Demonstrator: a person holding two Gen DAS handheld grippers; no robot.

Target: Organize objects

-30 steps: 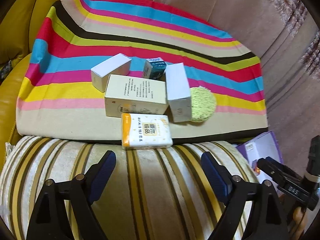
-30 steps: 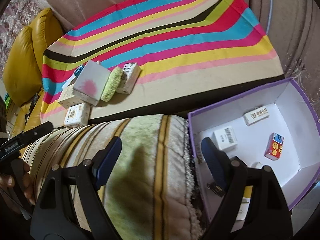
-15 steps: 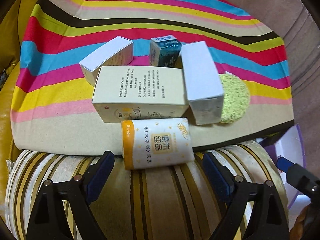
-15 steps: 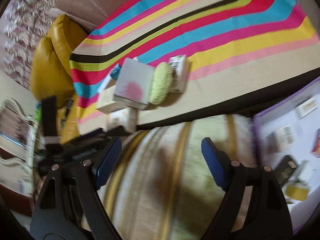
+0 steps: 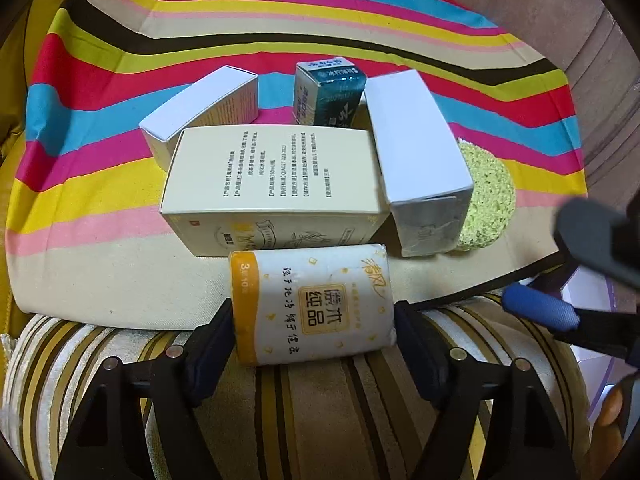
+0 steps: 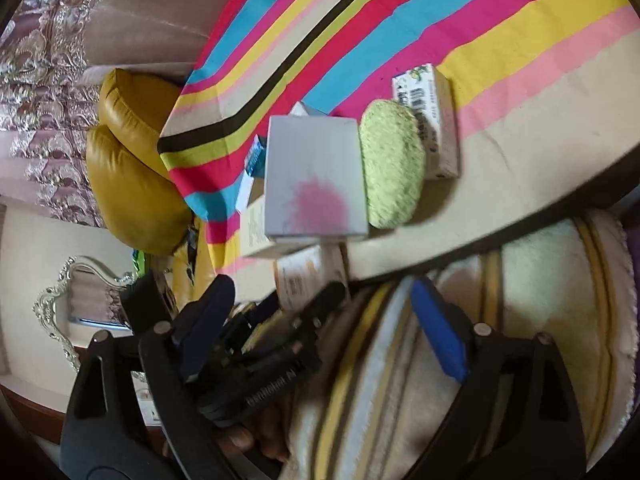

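At the striped cloth's near edge, a tissue pack (image 5: 312, 306) lies between the closing jaws of the left hand-held gripper (image 5: 314, 344)
Behind it sit a cream box (image 5: 272, 176), two white boxes, a dark teal box (image 5: 329, 94) and a green sponge (image 5: 486, 194); the right hand-held gripper (image 6: 328, 332) is spread over the cushion, opening, nothing between its pads

Between your left fingers (image 5: 208, 340) sits a white tissue pack (image 5: 310, 306) with an orange end band, gold flecks and black script. Just beyond it lies a cream box (image 5: 272, 184) with dark print, then a plain white box (image 5: 416, 152), a teal box (image 5: 330, 94) and a speckled lime-green sponge (image 5: 486, 196). The cloth (image 5: 100, 128) runs in pink, yellow, blue, red, black and beige stripes. Your finger pads are blue; the cushion (image 5: 320, 400) under them is cream with gold and brown stripes.
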